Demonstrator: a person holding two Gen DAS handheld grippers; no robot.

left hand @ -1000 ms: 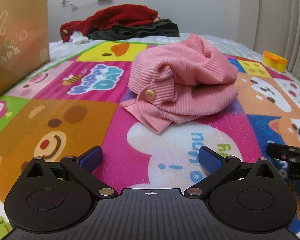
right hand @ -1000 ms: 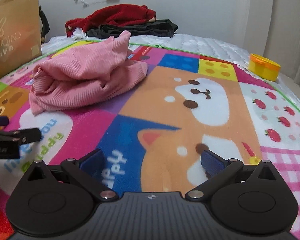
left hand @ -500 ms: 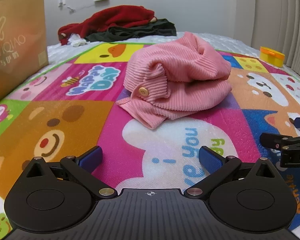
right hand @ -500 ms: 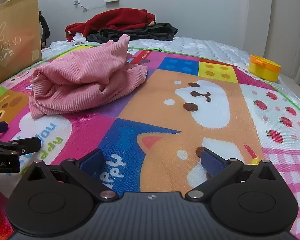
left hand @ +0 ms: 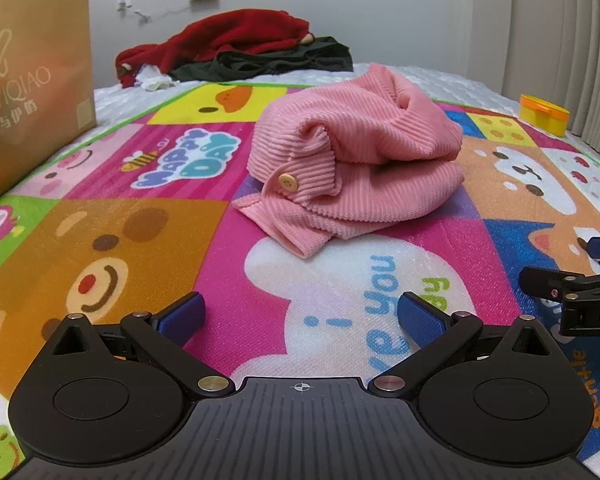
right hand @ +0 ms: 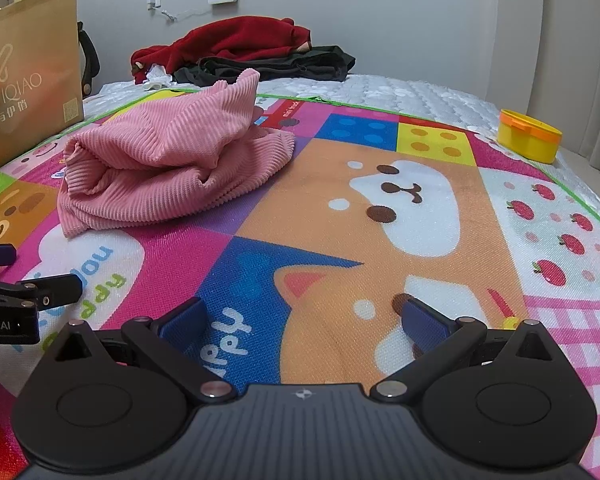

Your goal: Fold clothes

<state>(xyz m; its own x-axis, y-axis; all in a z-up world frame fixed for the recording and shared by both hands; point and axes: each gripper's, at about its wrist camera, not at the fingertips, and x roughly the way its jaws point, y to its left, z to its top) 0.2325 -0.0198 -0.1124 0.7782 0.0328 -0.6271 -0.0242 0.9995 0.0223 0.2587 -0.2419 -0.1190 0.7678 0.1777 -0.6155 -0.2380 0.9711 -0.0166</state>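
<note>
A pink ribbed corduroy garment (left hand: 352, 156) with one pale round button (left hand: 287, 180) lies in a lumpy folded heap on the glossy cartoon play mat (left hand: 148, 240) covering the bed, ahead of both tongs. The left tongs (left hand: 300, 314) and right tongs (right hand: 302, 318) are spread wide with blue pads, holding nothing. Farther back lie a fuzzy red garment (left hand: 236, 40), dark clothes (left hand: 284, 60), a kraft paper bag (left hand: 28, 72) at left and a round yellow plastic container (right hand: 528, 140) at right.
</note>
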